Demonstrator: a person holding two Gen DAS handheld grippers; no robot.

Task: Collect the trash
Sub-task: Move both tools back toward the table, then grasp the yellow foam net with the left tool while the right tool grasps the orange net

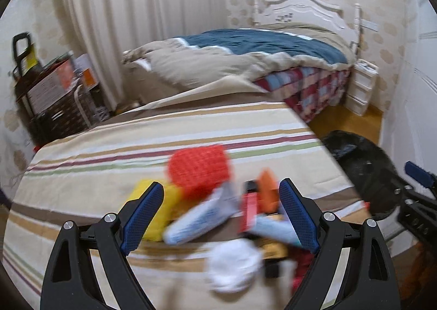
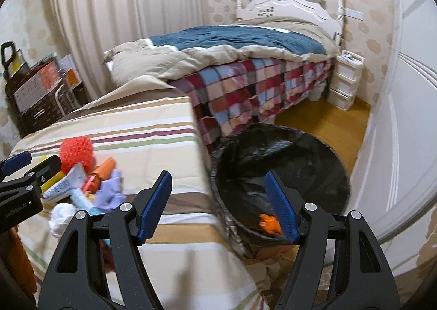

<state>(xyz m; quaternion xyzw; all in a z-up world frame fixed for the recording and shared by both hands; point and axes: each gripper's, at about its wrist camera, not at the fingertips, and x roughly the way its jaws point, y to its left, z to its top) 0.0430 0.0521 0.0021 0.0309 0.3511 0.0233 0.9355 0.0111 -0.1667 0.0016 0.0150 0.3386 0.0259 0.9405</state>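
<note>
Trash [image 1: 218,211] lies heaped on the striped cloth [image 1: 136,151] just ahead of the spread, empty left gripper [image 1: 221,195], likely next to pinch a piece, while the spread, empty right gripper [image 2: 218,195] hovers over the black-lined bin [image 2: 281,151].

1. Light: soft, even, warm indoor light; I could not tell its source.
2. Shadows: faint ones fell on the striped cover [image 2: 153,129] below my jaws.
3. Glare: dull sheen on the black bin liner [image 2: 278,157].
4. Blur: my left view smeared the trash pile [image 1: 218,200]; my right view was sharper.
5. Distortion: fisheye bent the curtain [image 1: 123,9] and walls; corners were dark.
</note>
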